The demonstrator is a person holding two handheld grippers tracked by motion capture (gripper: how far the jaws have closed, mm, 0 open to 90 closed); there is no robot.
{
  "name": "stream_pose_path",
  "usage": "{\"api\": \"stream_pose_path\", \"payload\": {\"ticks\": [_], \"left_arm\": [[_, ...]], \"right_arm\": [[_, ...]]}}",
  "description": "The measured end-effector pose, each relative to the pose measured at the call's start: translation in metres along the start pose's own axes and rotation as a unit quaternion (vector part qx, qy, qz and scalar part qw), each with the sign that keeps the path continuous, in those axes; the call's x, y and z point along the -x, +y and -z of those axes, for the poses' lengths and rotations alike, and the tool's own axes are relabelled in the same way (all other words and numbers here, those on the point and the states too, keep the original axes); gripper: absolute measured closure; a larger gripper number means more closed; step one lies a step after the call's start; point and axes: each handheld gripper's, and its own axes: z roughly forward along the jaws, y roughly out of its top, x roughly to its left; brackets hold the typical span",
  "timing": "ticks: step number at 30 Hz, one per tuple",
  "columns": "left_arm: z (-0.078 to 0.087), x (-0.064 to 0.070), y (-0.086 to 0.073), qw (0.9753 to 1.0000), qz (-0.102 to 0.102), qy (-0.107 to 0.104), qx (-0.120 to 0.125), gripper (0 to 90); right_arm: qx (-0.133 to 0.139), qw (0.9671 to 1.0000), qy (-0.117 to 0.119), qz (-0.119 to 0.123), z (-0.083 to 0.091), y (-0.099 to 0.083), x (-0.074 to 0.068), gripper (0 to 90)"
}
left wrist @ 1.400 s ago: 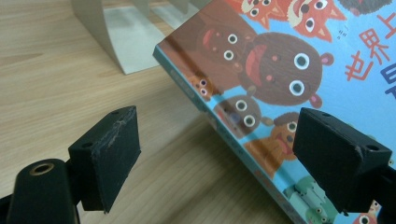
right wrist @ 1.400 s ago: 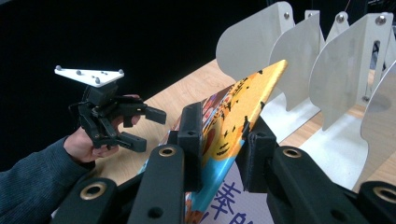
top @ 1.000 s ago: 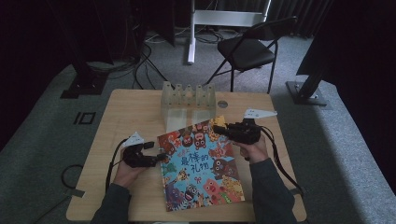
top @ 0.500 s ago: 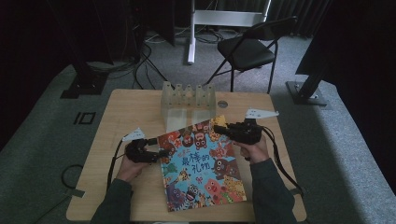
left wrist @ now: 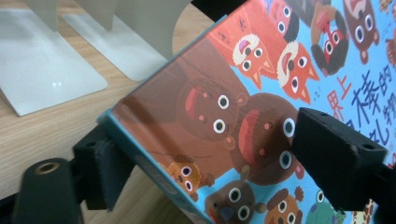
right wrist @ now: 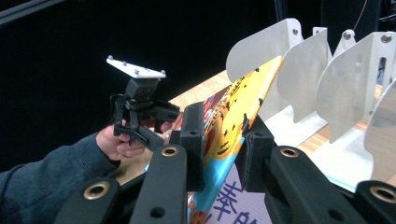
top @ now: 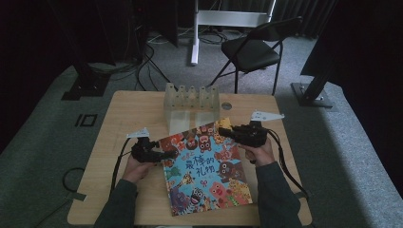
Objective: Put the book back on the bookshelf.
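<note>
A colourful picture book with cartoon animals on a blue cover lies tilted across the wooden table. My left gripper is shut on its left edge, and in the left gripper view the jaws clamp the book with that edge raised off the wood. My right gripper is shut on the book's far right corner. In the right gripper view its pads pinch the cover edge-on, and the left gripper shows beyond it.
A white slotted book rack with several dividers stands just beyond the book's far corner. Its flat base plates lie close to the book's raised edge. A black folding chair stands behind the table.
My left gripper has shifted slightly away from the person, taking the book's left edge with it. The right gripper has barely moved.
</note>
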Motion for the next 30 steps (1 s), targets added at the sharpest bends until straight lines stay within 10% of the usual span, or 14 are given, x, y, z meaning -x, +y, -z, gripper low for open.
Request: {"api": "stream_pose_path", "payload": {"ticks": [12,16,30], "left_arm": [[0.019,0.010,0.014,0.9991,-0.013,-0.009,0.039,39.9],[0.027,0.017,0.021,0.9975,-0.030,-0.014,0.062,51.0],[0.046,0.052,0.048,0.9904,-0.101,0.002,0.094,65.5]], "right_arm": [[-0.020,0.9992,0.015,0.031,0.006,0.002,-0.001,71.4],[-0.049,0.9967,-0.042,0.049,0.005,0.003,-0.004,59.3],[-0.042,0.9928,-0.089,0.069,0.012,0.004,-0.007,48.3]]}}
